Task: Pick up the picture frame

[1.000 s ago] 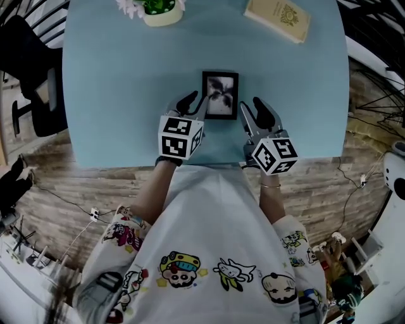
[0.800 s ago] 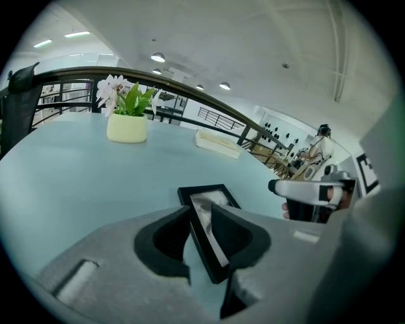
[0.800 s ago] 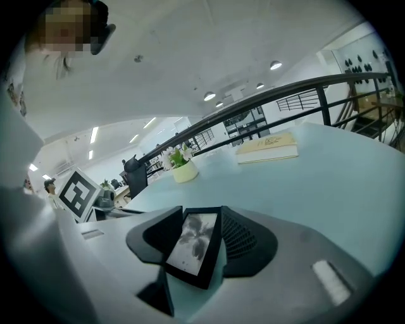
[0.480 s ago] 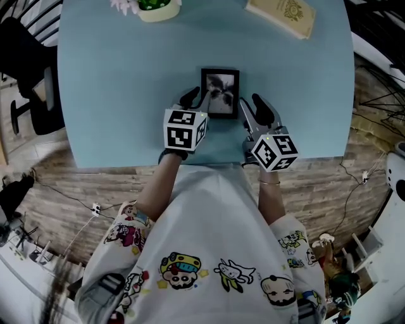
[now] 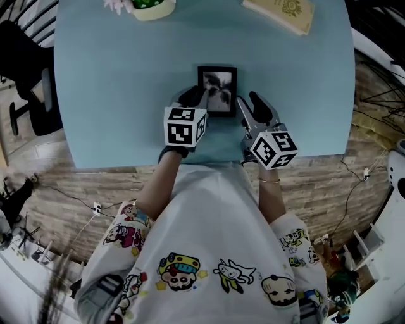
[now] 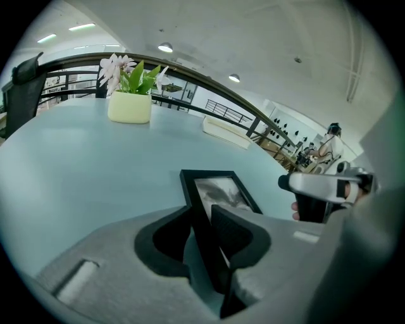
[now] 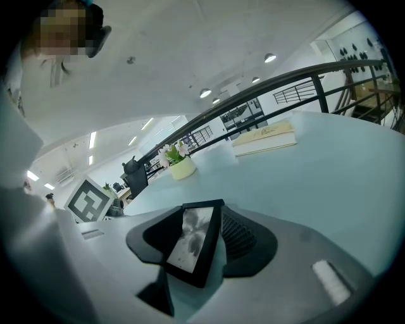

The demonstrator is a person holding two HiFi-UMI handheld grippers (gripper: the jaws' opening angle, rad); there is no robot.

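Note:
A small black picture frame (image 5: pixel 218 88) with a grey print lies near the front of the light blue table (image 5: pixel 114 95). My left gripper (image 5: pixel 196 97) reaches in from the near left, and in the left gripper view its pads press both sides of the frame's (image 6: pixel 224 190) left border. My right gripper (image 5: pixel 250 106) sits just right of the frame with its jaws apart. In the right gripper view the frame (image 7: pixel 193 240) shows in the wide gap between the pads, and I cannot tell whether either pad touches it.
A pale pot of flowers (image 5: pixel 150 6) stands at the far left of the table and a cream book (image 5: pixel 278 11) lies at the far right. The table's front edge runs just behind both grippers. A black chair (image 5: pixel 35 82) stands off the left side.
My left gripper has moved forward and right onto the frame's left border and closed on it. The right gripper has barely shifted.

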